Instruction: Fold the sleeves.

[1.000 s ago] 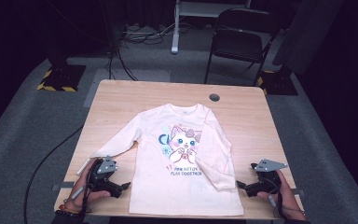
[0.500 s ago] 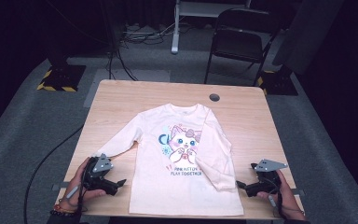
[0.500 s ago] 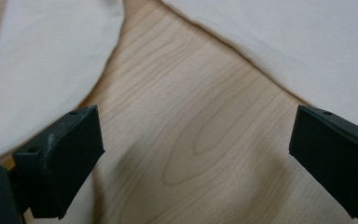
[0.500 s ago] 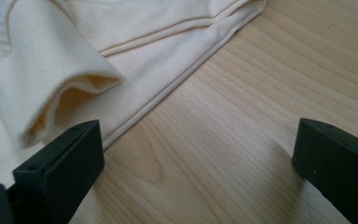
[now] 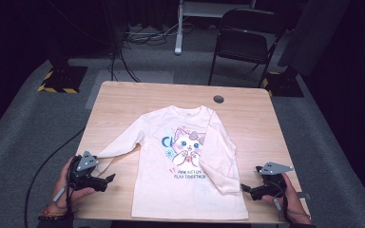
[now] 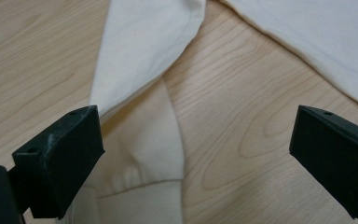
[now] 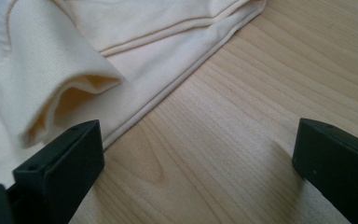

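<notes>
Plainly pink shirt [image 5: 185, 166], cat print, "PINK KITTEN PLAY TOGETHER"

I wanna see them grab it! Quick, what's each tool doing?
Left tool: open, holding nothing, beside the shirt's sleeve cuff.
Right tool: open, holding nothing.

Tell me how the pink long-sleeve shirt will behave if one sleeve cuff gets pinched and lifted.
The shirt will probably drape limply: it lies flat, and its sleeve is already folded over itself. It looks thin, so likely light. The ribbed cuff gapes open in soft folds, so it should offer the right hand-held gripper an edge. The cloth may drag on the wooden table rather than slide freely.
</notes>
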